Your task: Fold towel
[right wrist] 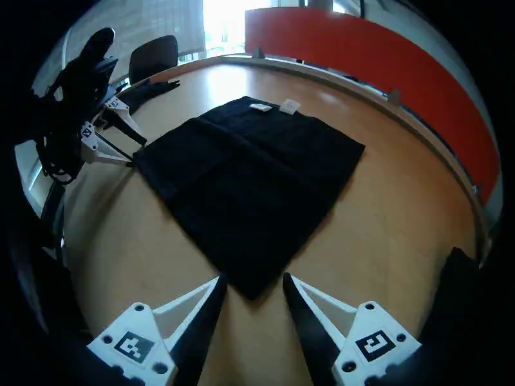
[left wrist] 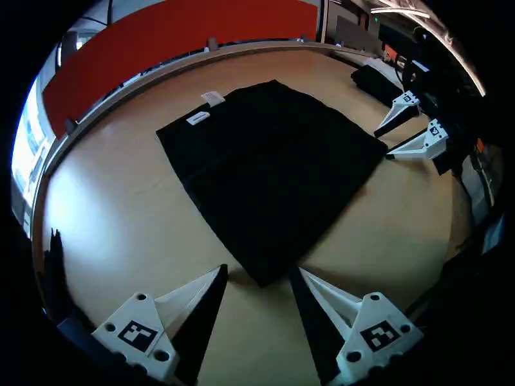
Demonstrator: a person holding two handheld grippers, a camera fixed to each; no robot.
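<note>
While the towel [left wrist: 270,167] lies flat on the table [left wrist: 116,212], both tools sit wide open, gripping nothing; left gripper [left wrist: 259,268] has one towel corner poking in between its fingertips; right gripper [right wrist: 254,276] same deal at another corner; red panel [left wrist: 174,32] behind the table.

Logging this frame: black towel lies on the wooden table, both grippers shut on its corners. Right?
No: both are open. The left gripper view shows the left gripper spread either side of a corner of the black towel; the right gripper view shows the right gripper likewise. The rest holds.
</note>
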